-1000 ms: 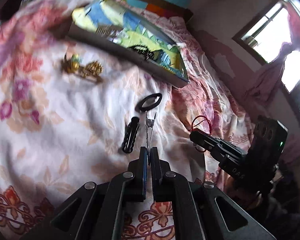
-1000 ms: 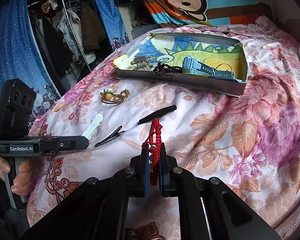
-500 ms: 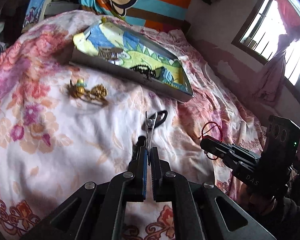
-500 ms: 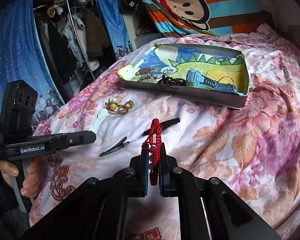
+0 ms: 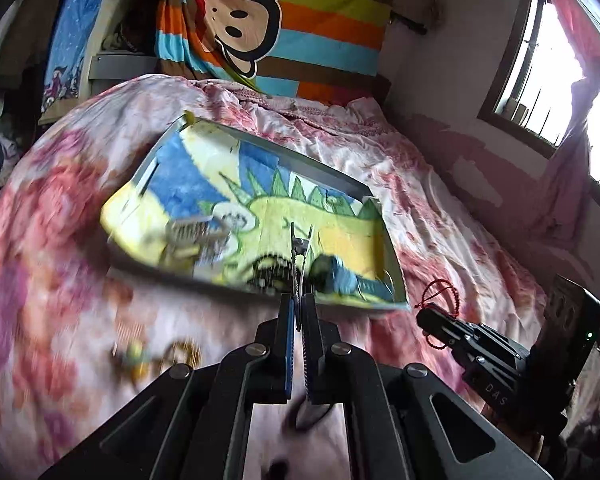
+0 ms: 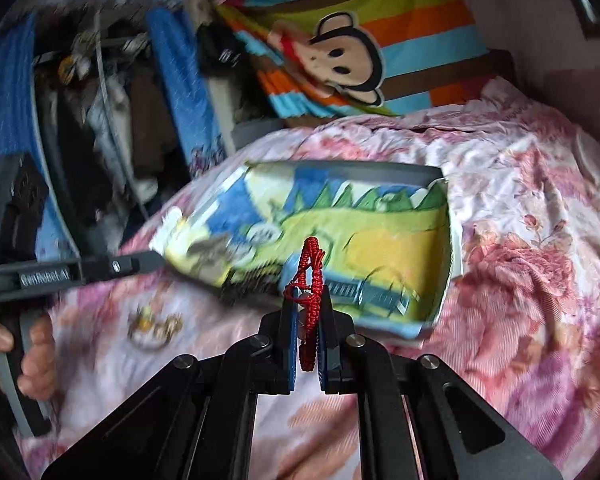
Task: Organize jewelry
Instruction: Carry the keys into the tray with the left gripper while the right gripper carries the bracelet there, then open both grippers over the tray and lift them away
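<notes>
Jewelry tray (image 5: 342, 182), a shallow grey rectangular box lined with a dinosaur-print cloth, lies on the rumpled floral bedspread (image 6: 532, 248) and holds a blue wristwatch (image 5: 346, 278), a black beaded strand (image 5: 270, 268) and a blurred metal piece. Right gripper (image 6: 309, 320) has its fingers closed on a braided red cord bracelet (image 6: 310, 276), poised before the tray's near edge. Left gripper (image 5: 299, 312) is pinched tight on a thin toothed metal hair clip (image 5: 299, 256) standing upright over the tray's near wall.
</notes>
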